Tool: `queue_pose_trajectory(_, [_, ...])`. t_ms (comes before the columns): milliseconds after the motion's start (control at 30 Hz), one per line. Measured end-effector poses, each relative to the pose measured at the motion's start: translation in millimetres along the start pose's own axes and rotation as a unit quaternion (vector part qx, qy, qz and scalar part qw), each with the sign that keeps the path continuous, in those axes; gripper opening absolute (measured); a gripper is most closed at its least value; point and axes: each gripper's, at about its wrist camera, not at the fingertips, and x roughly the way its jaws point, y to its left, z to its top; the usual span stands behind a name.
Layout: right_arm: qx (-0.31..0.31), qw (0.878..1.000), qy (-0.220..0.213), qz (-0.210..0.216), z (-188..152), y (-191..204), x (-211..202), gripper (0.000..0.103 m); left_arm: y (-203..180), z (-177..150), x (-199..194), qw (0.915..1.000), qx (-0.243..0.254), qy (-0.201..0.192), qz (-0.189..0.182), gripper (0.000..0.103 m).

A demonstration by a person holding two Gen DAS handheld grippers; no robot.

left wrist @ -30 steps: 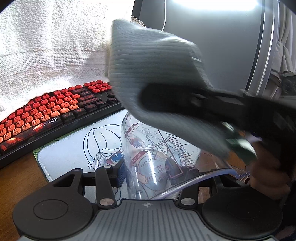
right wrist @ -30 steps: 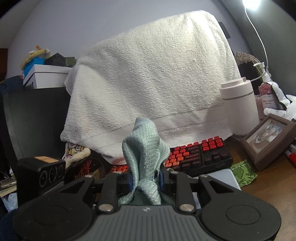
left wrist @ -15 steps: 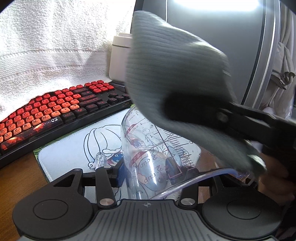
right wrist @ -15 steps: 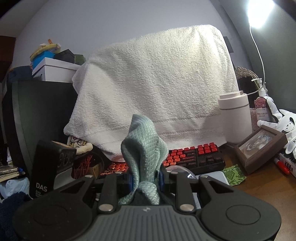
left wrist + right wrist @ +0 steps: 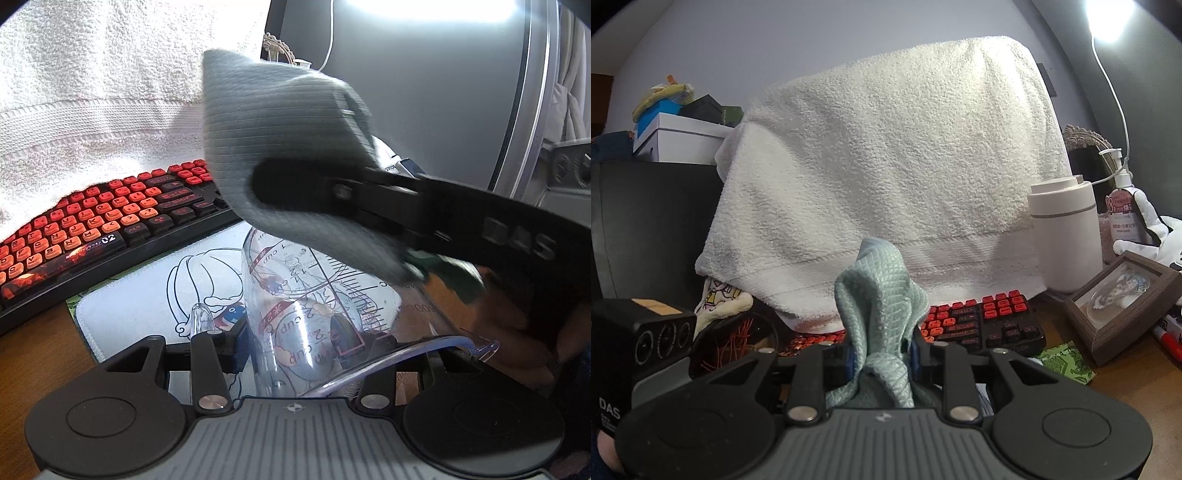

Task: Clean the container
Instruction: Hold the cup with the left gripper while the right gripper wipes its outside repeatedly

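Looks like the wiping step hasn't properly started. The left gripper [image 5: 295, 350] is clamped partway on the wall of the clear plastic measuring cup [image 5: 314, 314], holding it tilted over the white mouse pad [image 5: 147, 291] near the desk's front edge. The right gripper [image 5: 881, 354] is pinched nearly closed on a bunched, waffle-textured green cloth [image 5: 881, 295], which hangs just above the cup's mouth. My guess: next it needs to push that cloth down inside.
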Motion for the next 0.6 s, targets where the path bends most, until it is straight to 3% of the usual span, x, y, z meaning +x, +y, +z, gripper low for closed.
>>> queue_pose_trajectory(333, [-0.031, 0.999, -0.029, 0.029, -21, 21, -47, 0.025, 3, 0, -6, 1.0, -0.001, 0.0, -0.001, 0.044])
queue_pose_trajectory(600, [-0.034, 0.999, -0.022, 0.034, -14, 18, -27, 0.025, 13, 1, -6, 1.0, -0.004, 0.0, -0.002, 0.044])
